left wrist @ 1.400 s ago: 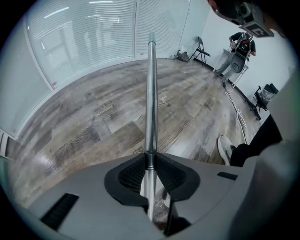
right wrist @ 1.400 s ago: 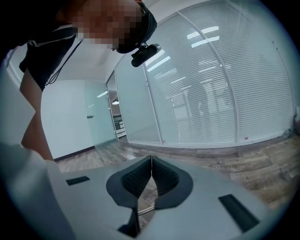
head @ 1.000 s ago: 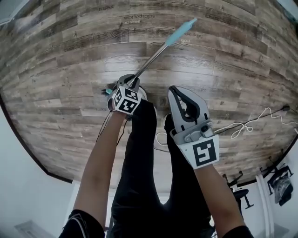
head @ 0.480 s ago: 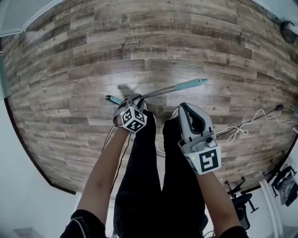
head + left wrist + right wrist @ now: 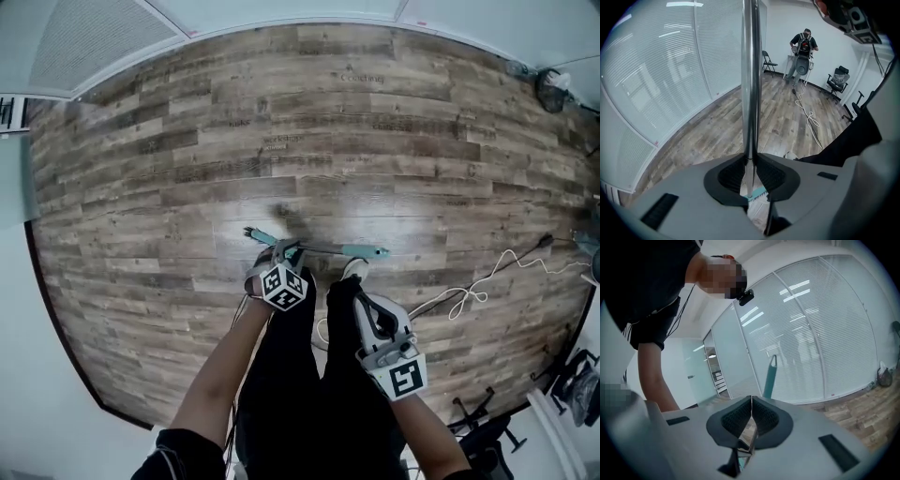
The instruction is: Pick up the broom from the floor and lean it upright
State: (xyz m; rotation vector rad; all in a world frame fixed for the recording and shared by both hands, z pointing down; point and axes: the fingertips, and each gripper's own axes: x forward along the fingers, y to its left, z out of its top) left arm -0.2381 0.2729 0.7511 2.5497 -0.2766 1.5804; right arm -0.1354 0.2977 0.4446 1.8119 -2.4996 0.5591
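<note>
Left gripper (image 5: pixel 750 161) clamps the broom (image 5: pixel 751 79) by its metal pole; right gripper (image 5: pixel 751 414) is pinched closed on nothing. Pickup looks done: the broom hangs clear above the wood floor (image 5: pixel 187 187). Leaning it upright remains. One broom, two grippers, one white cable (image 5: pixel 487 281) on that floor.

Broom (image 5: pixel 361 250) raised in left gripper (image 5: pixel 284 249), swung rightward.

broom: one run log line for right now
broom: off floor, not yet leaned | left gripper: shut on broom | right gripper: shut
</note>
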